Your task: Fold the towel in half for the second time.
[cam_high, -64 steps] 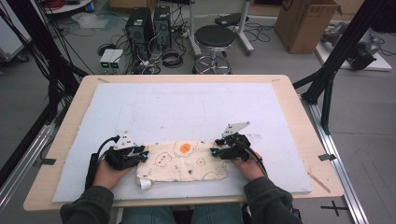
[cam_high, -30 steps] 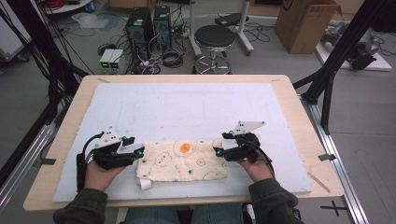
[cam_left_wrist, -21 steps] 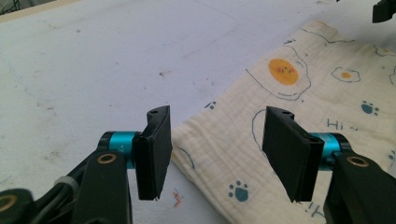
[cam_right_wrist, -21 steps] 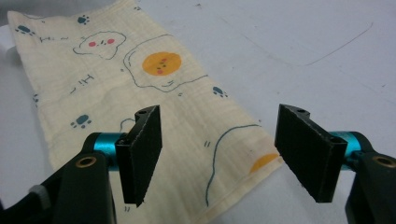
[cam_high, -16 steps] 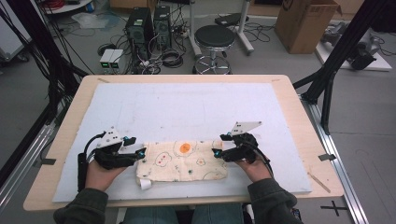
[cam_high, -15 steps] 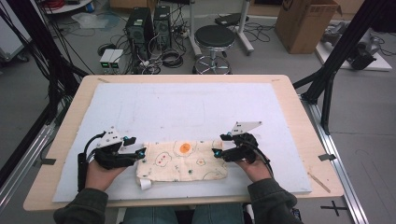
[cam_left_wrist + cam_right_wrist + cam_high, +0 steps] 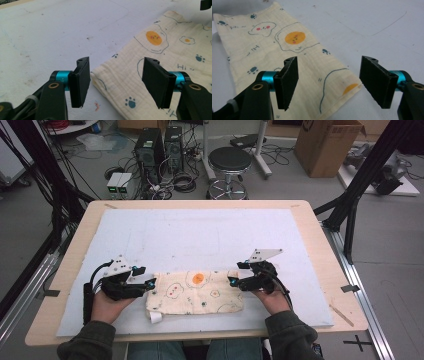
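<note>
**Cloth flat between two open grippers**

The cloth (image 7: 195, 292) lies spread on the white mat (image 7: 200, 235) near the front edge of the tabletop (image 7: 320, 245), cream with fried-egg and paw prints. Its printed words are too small to read in the high view, and in the left gripper view its right part runs out of frame. A small white tab at the cloth's front left corner is hard to make out.

The left gripper (image 7: 145, 281) sits at the cloth's left edge, its fingers (image 7: 81, 81) apart after having just been opening, with the cloth's corner lying between them and untouched. The right gripper (image 7: 235, 281) sits at the cloth's right edge, fingers (image 7: 287, 81) apart above the cloth's end, not pressing on it.

The mat is scuffed and faintly marked. Beyond the tabletop, far from the cloth, stand a black stool (image 7: 230, 162), computer towers (image 7: 160, 145), loose cables and a cardboard box (image 7: 327, 142) on a grey floor.
</note>
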The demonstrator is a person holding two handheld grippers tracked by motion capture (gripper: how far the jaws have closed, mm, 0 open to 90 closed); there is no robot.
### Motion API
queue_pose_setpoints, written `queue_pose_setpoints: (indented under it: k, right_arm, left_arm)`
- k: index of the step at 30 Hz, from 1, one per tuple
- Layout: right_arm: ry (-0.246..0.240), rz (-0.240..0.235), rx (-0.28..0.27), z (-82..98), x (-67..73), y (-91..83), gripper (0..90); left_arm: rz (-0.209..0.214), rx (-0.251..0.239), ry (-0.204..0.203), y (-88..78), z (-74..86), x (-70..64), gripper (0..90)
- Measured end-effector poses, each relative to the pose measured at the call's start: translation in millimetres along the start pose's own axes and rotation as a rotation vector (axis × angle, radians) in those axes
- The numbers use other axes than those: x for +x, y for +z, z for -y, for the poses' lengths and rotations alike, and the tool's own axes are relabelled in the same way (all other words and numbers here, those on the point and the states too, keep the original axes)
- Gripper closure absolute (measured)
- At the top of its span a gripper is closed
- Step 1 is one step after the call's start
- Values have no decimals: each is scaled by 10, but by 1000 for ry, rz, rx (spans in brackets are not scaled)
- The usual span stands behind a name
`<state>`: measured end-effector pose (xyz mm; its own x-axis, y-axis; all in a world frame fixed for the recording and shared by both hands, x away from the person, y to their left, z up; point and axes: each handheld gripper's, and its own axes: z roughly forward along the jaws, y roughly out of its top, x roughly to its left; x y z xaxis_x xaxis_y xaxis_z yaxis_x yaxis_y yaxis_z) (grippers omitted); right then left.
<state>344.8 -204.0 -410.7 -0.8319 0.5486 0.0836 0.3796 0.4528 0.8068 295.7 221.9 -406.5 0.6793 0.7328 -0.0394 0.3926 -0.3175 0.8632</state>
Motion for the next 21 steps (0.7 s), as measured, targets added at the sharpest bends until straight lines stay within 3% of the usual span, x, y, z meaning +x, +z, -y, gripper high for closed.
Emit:
queue_pose_setpoints:
  k: [7, 12, 16, 21]
  right_arm:
    - [15, 3, -2, 10, -45, 8, 342]
    - [-5, 27, 2, -8, -83, 24, 405]
    - [1, 32, -18, -69, -154, 25, 472]
    - [55, 9, -2, -125, -305, 93, 536]
  left_arm:
    - [-32, 3, -20, 56, -8, 65, 381]
    - [-48, 6, -30, 124, -37, 137, 424]
    - [-34, 8, -51, 166, -43, 191, 476]
    - [-3, 26, -92, 269, -36, 281, 482]
